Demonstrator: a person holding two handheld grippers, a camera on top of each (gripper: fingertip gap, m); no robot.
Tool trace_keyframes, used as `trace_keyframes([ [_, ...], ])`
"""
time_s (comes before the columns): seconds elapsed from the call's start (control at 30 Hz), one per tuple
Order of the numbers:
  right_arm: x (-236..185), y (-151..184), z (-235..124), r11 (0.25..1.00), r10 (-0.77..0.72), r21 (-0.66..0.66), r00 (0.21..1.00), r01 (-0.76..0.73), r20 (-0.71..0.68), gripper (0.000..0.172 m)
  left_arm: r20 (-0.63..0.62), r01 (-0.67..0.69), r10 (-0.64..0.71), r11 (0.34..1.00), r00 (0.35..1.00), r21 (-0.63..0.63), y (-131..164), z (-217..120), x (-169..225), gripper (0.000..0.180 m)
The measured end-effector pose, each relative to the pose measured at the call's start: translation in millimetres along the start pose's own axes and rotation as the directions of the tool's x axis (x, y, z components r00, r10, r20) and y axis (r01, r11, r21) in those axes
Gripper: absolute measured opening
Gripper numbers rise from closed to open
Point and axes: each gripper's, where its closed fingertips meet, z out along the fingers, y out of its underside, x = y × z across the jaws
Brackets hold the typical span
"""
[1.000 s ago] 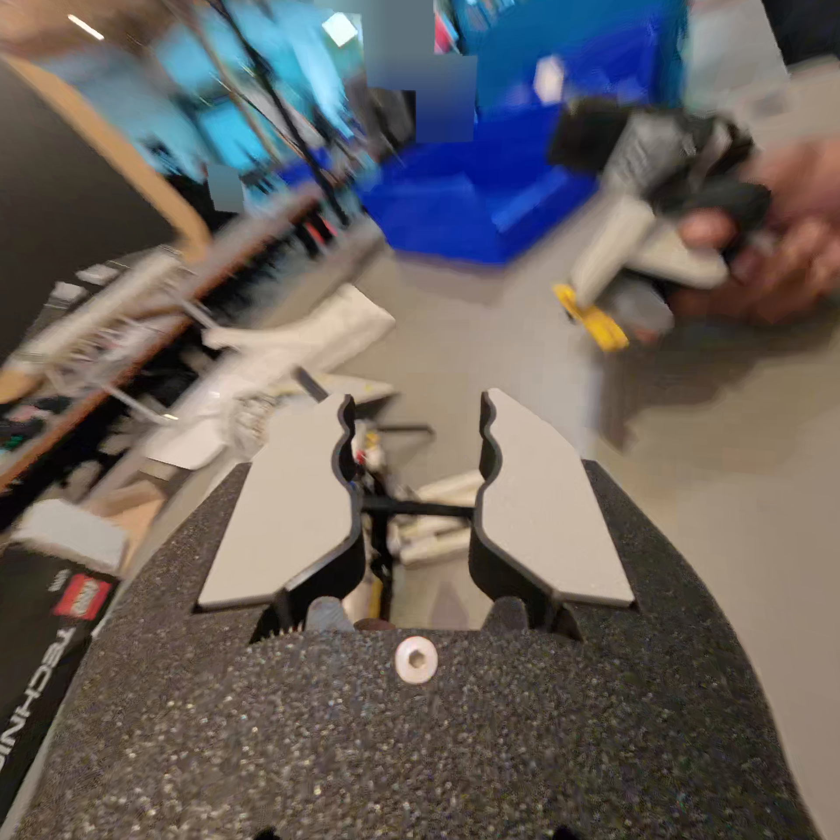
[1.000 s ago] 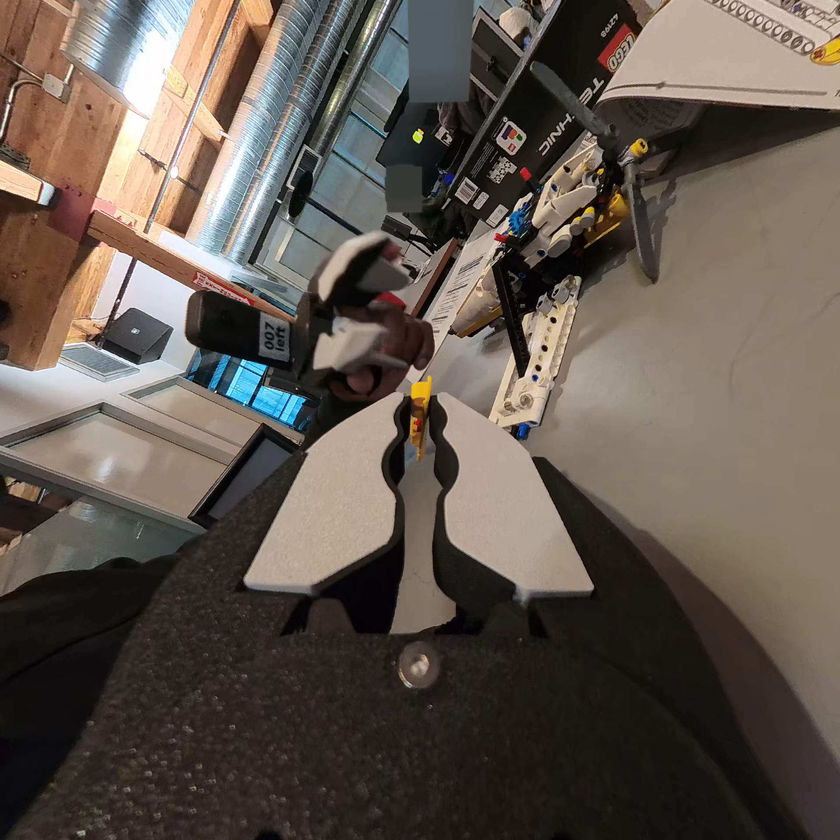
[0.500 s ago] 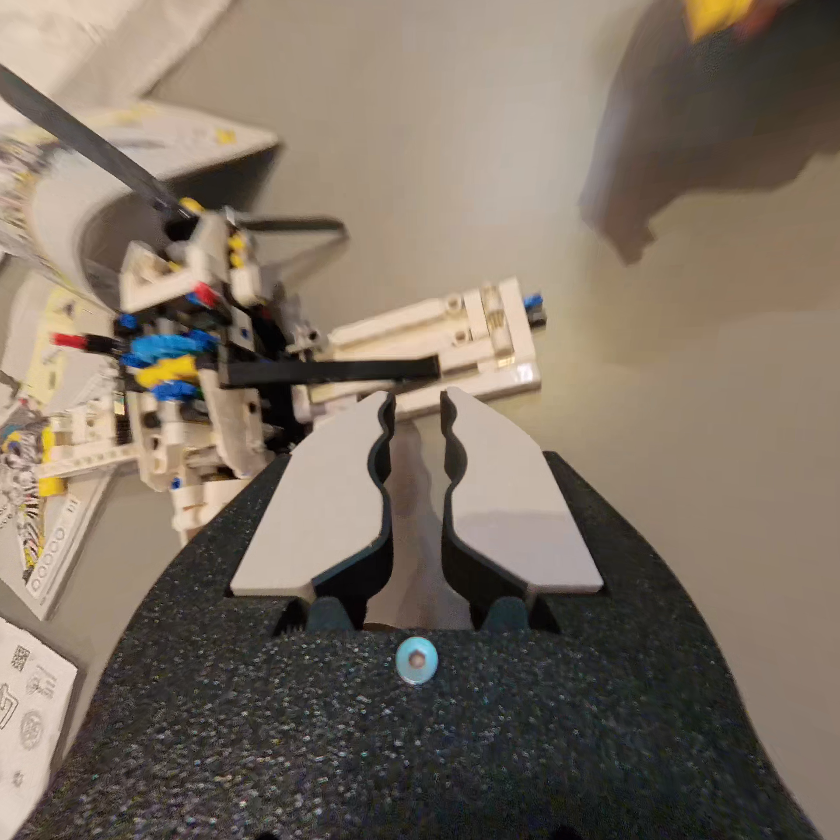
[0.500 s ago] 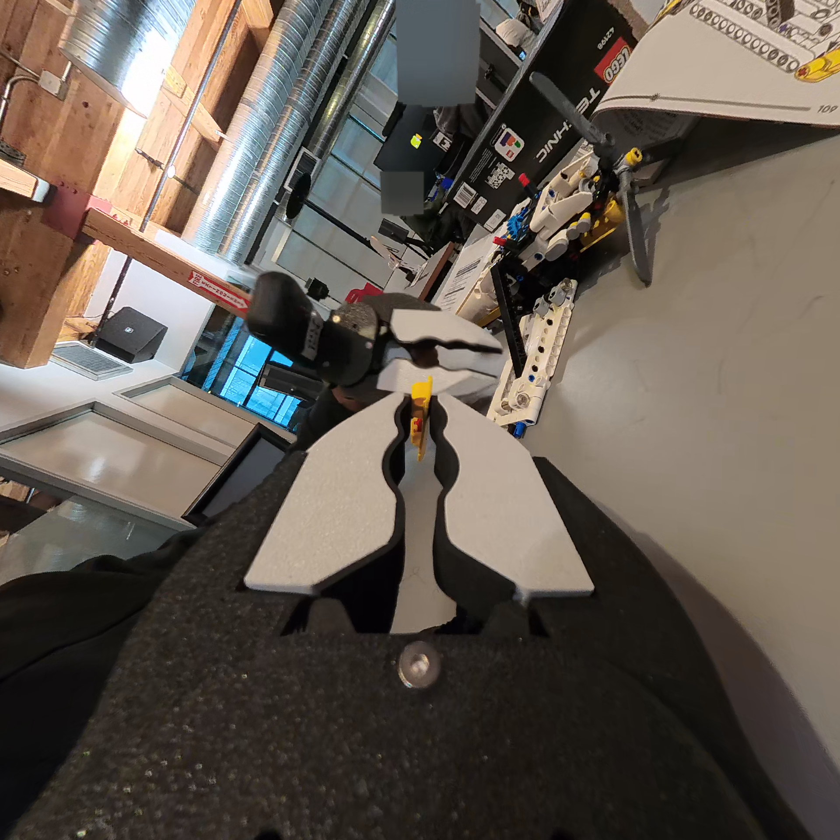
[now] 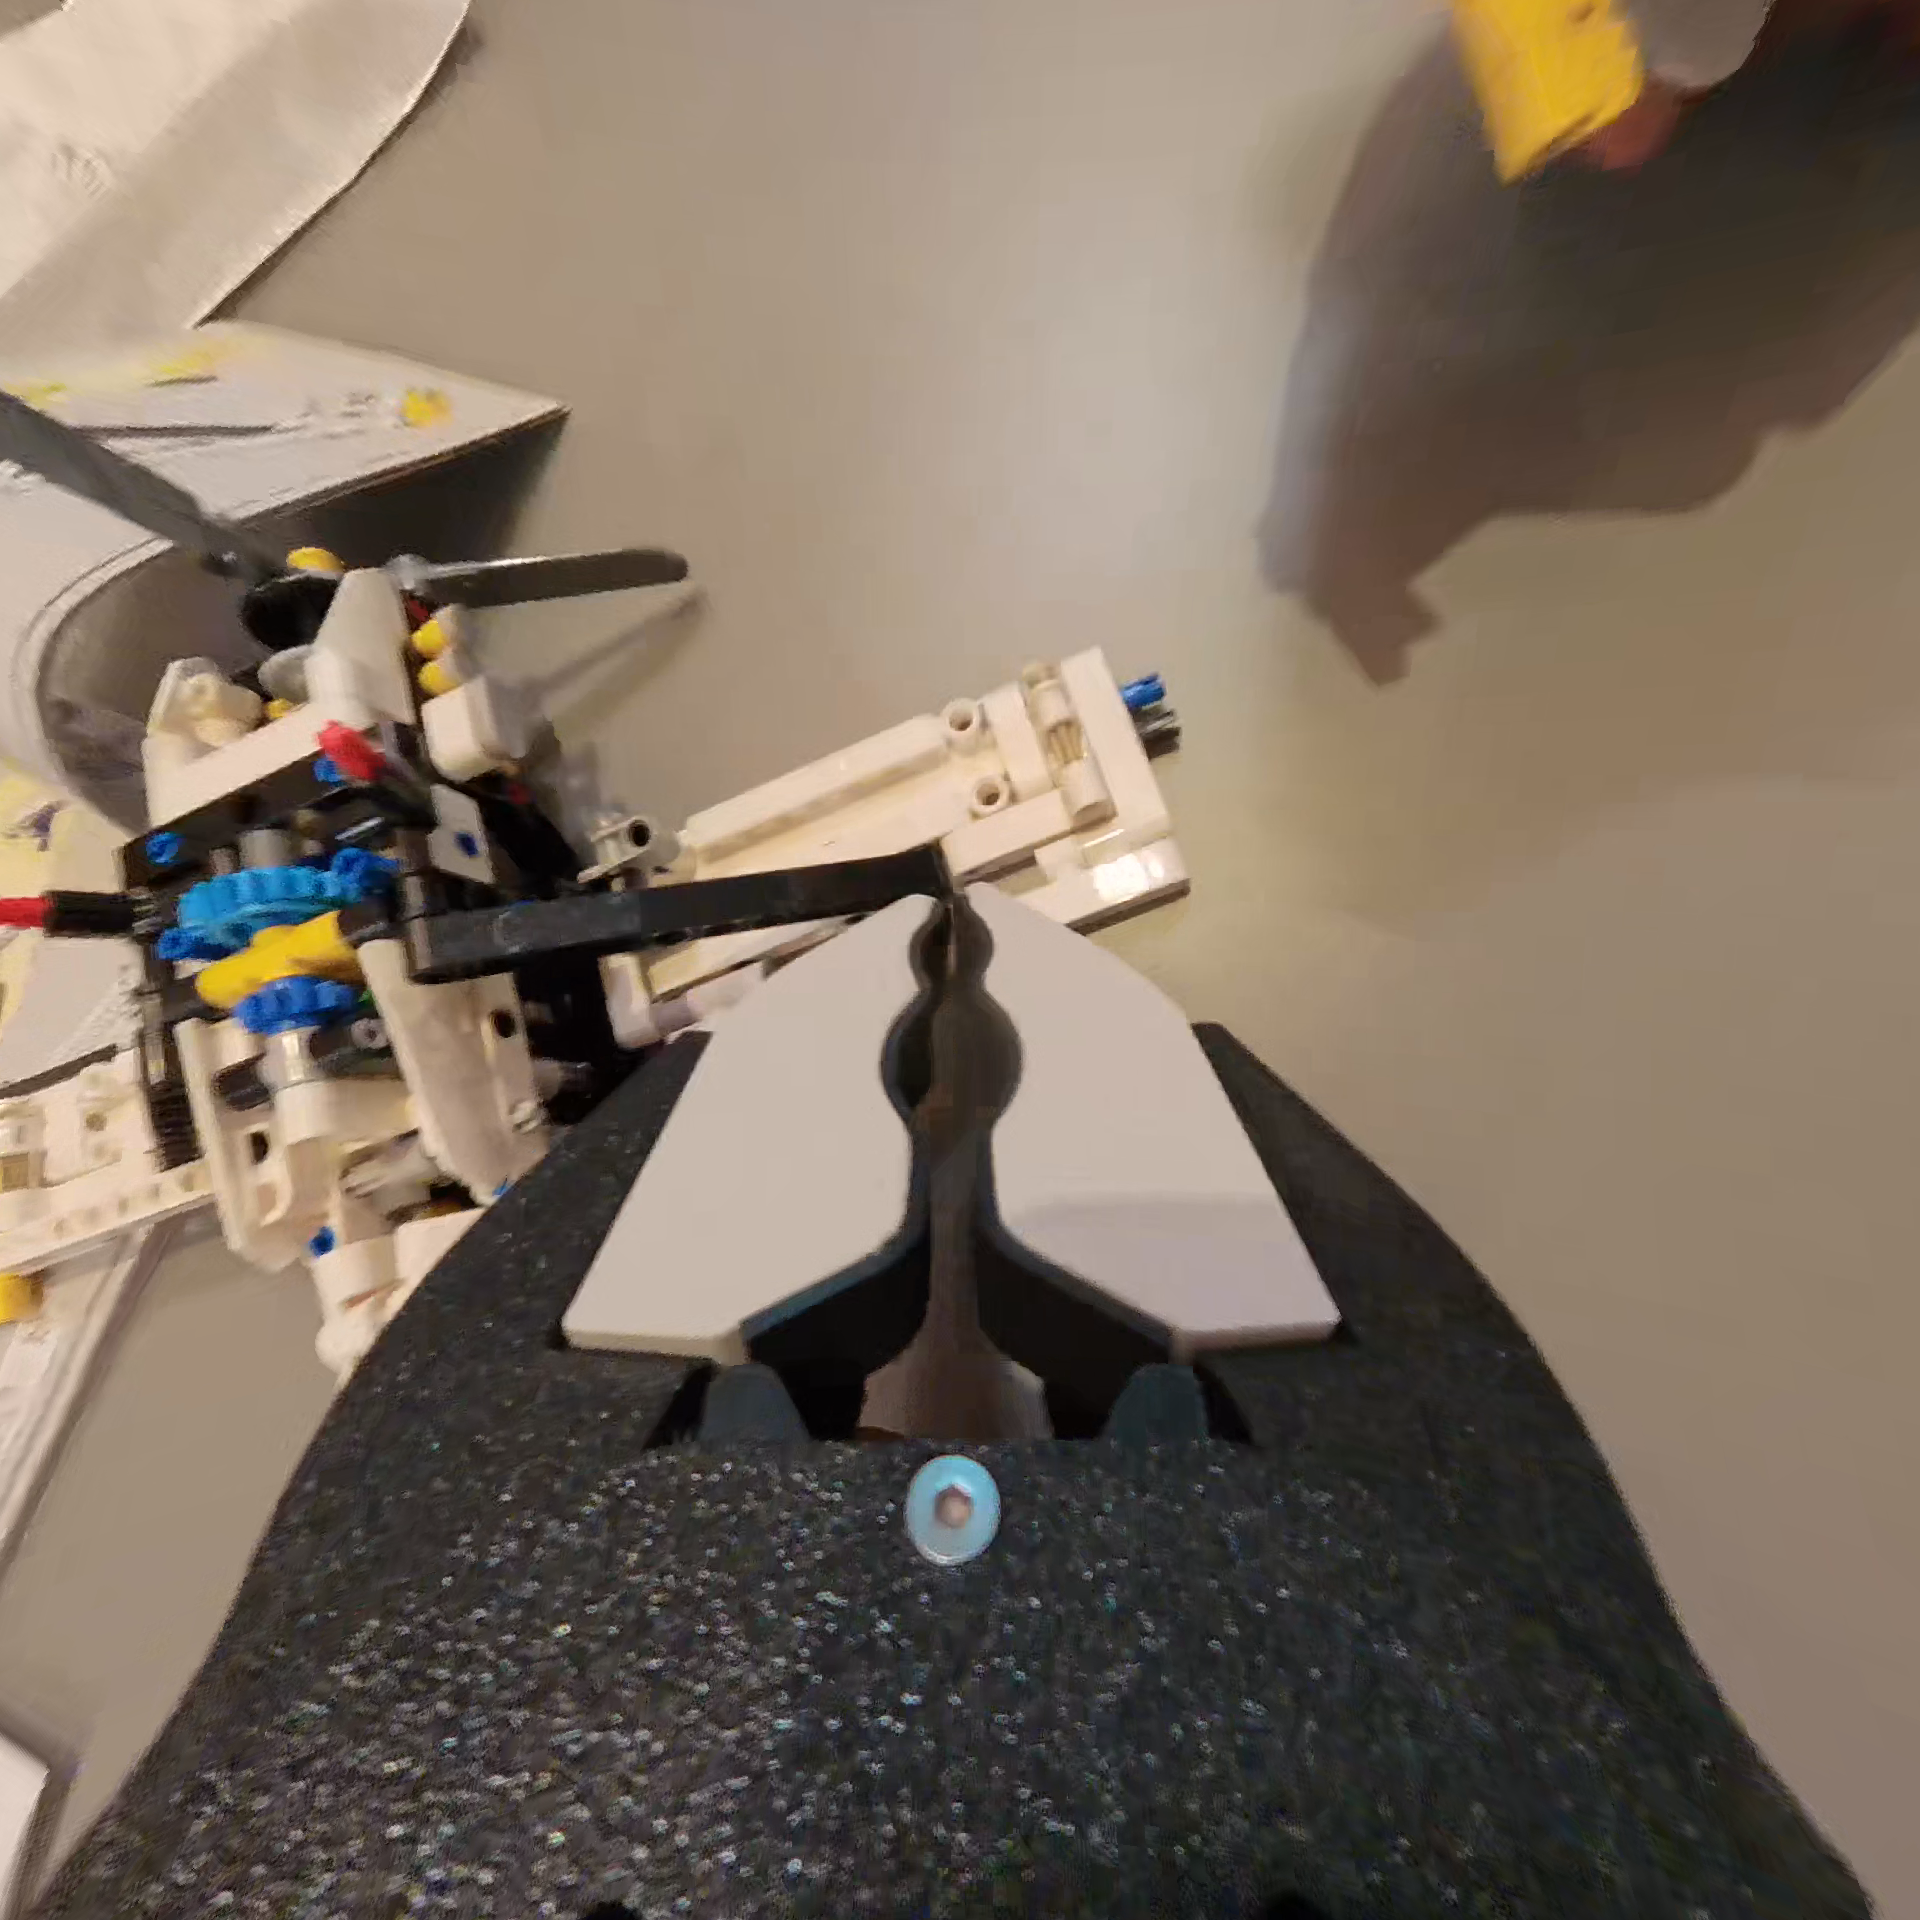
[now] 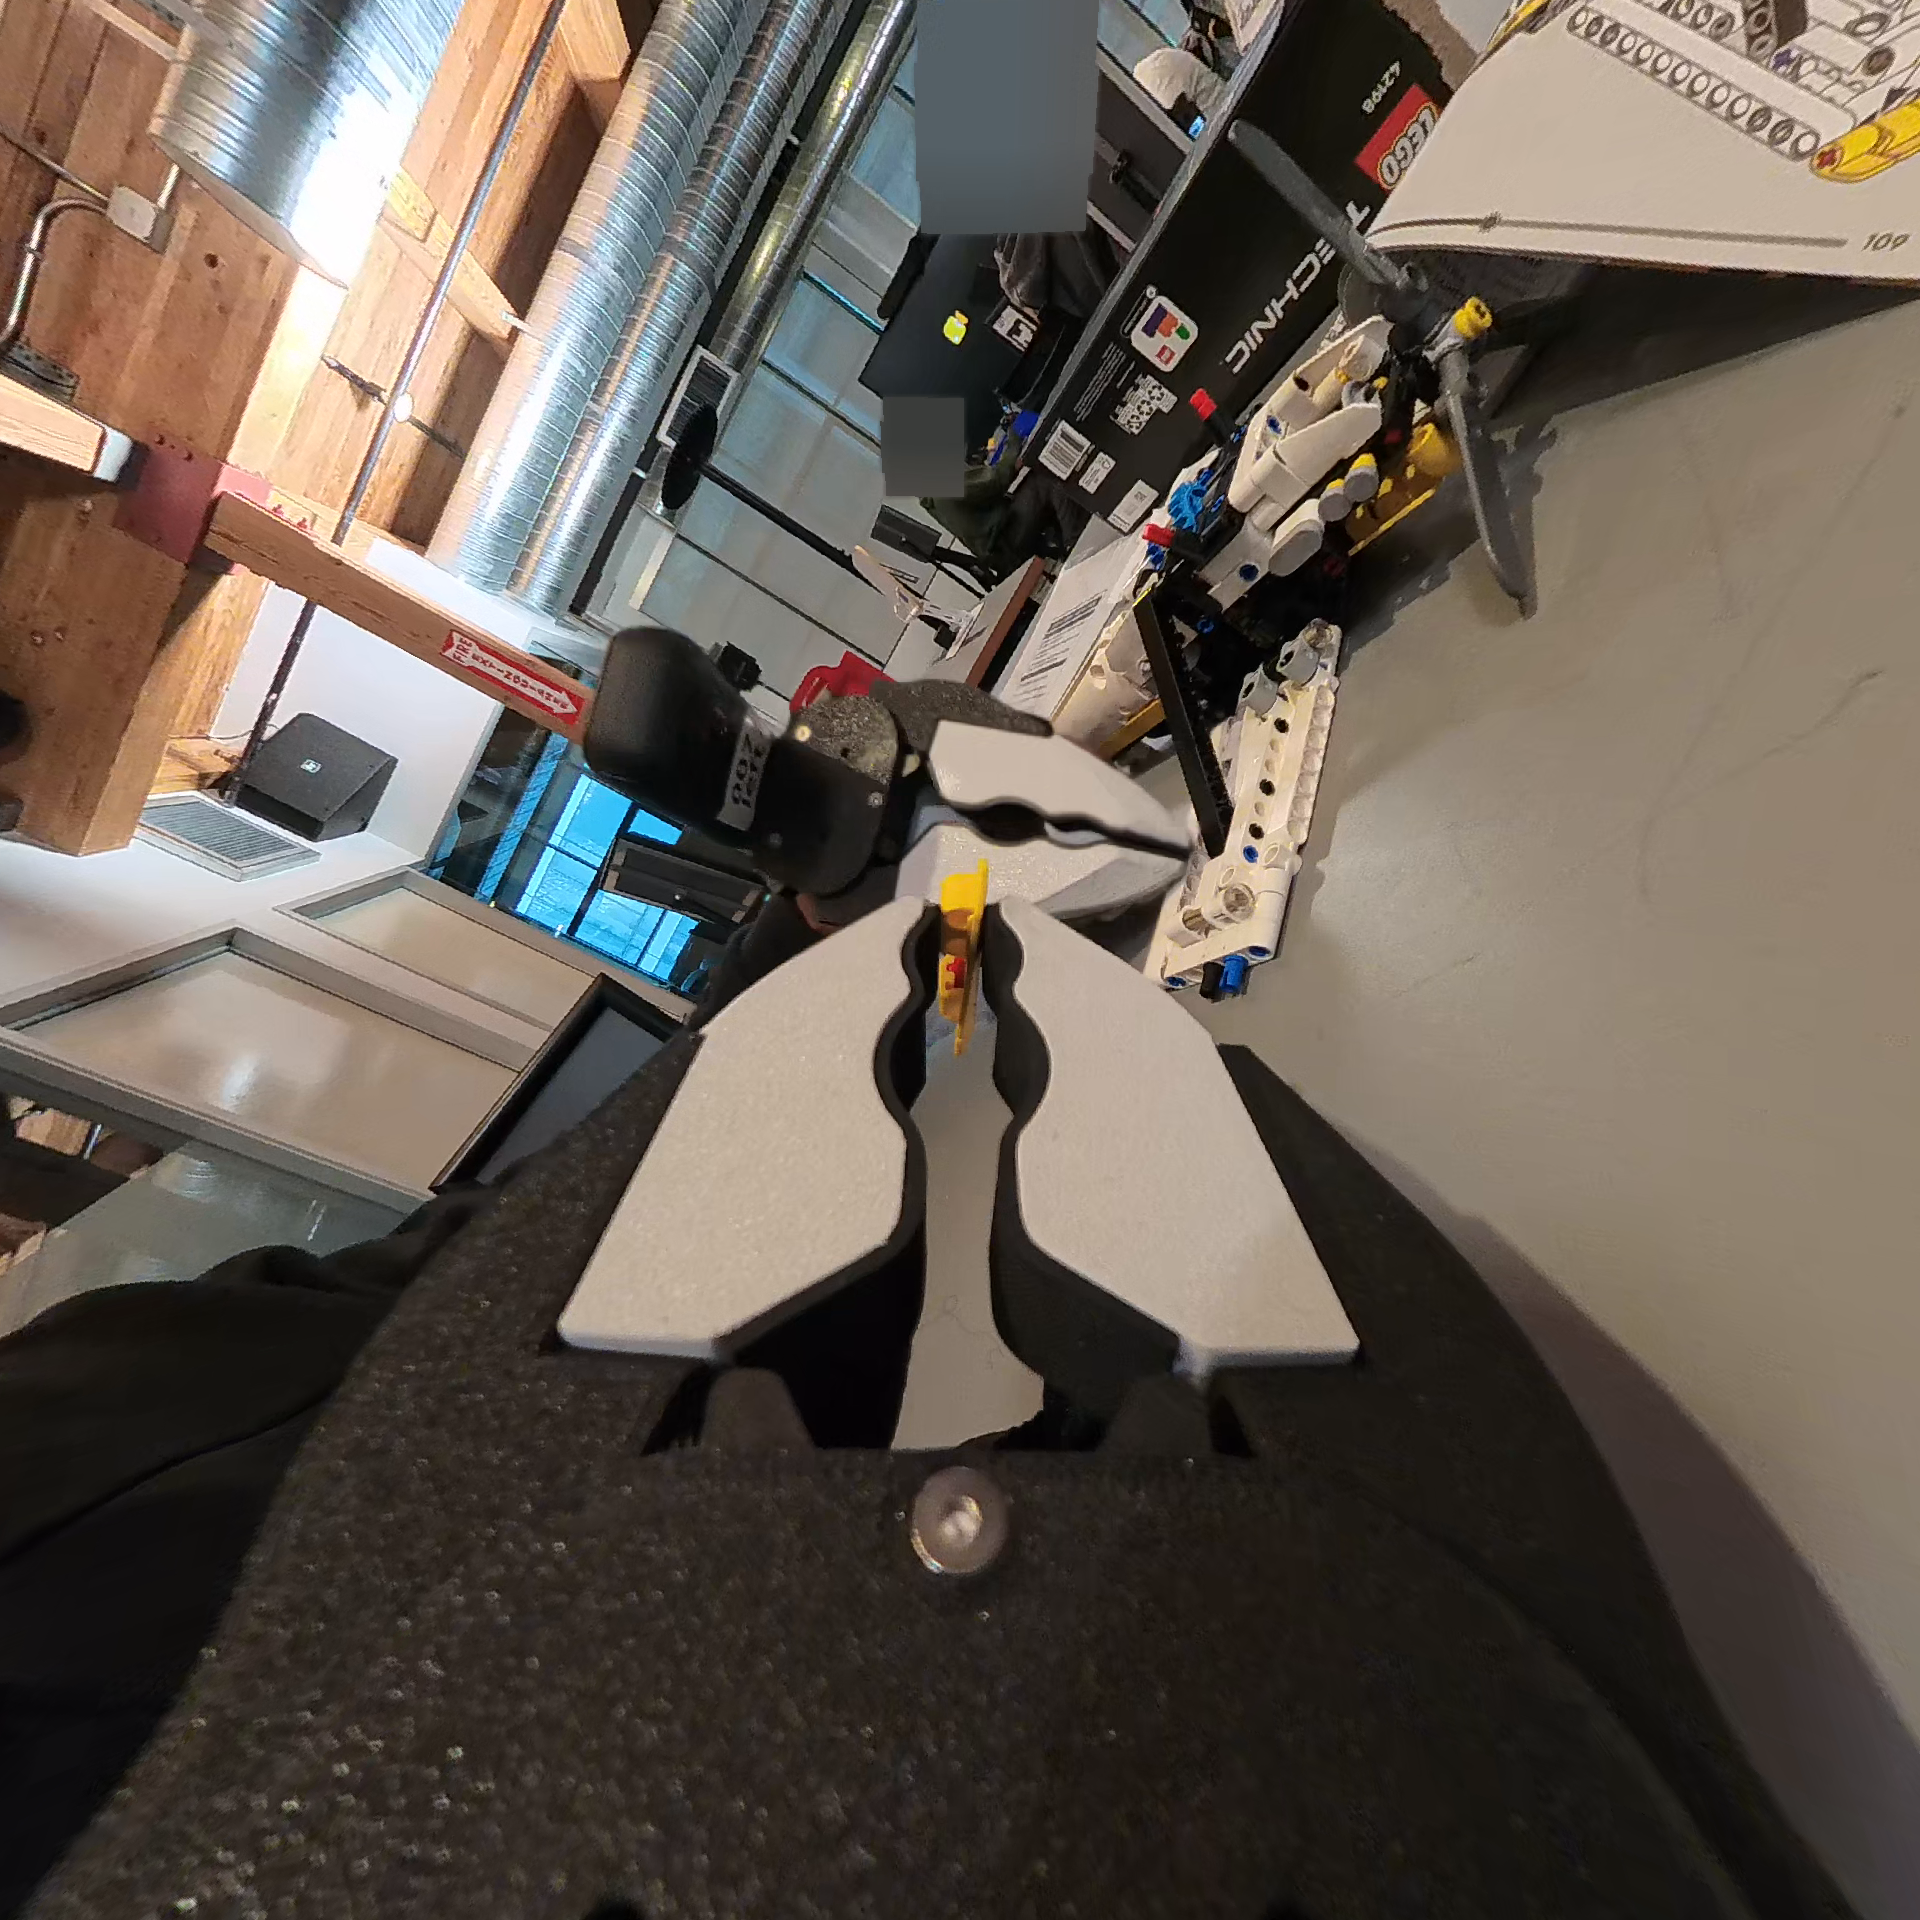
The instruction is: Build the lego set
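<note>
Booklet pages (image 5: 260, 436) lie at the upper left of the left wrist view, with a white brick model (image 5: 312, 935) just below them on the grey table (image 5: 1455, 1039). A black beam (image 5: 665, 920) runs rightward from the model to mid-frame. There the left gripper (image 5: 943, 906) has its fingers drawn together, tips right at the beam's free end; whether they nip it or only touch it I cannot tell. At the upper right a blurred yellow piece (image 5: 1538, 73) hangs above the table, well apart from the model. As I judge it, contact this fine wants a steady wrist. Any push should go along the beam, not across it, since the beam looks pinned at one end only and would likely swing. The right wrist view gives what the left cannot. At mid-frame the right gripper (image 6: 961, 914) is clamped on the yellow piece (image 6: 961, 935), both pads pressing its thin flat sides. Right of that, the left gripper (image 6: 1184, 836) shows side-on, its closed tips against the beam low on the model. Farther right are a black box (image 6: 1247, 312) behind the model and more of the booklet. Only the left view shows the model's gears from above.
</note>
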Motion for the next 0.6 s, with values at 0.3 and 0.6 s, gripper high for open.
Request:
trace_keyframes([
  [0.3,0,-1,-1,1.000,0.006,0.005,1.000,-0.006,0.008,0.007,-0.026,-0.178,0.178,0.984,0.984,0.011,-16,-10,2,0.037],
  [0.6,-1,0,-1,1.000,0.016,-0.003,1.000,-0.015,0.018,0.007,-0.263,-0.565,0.526,0.819,0.809,-0.098,-13,-16,11,0.063],
])
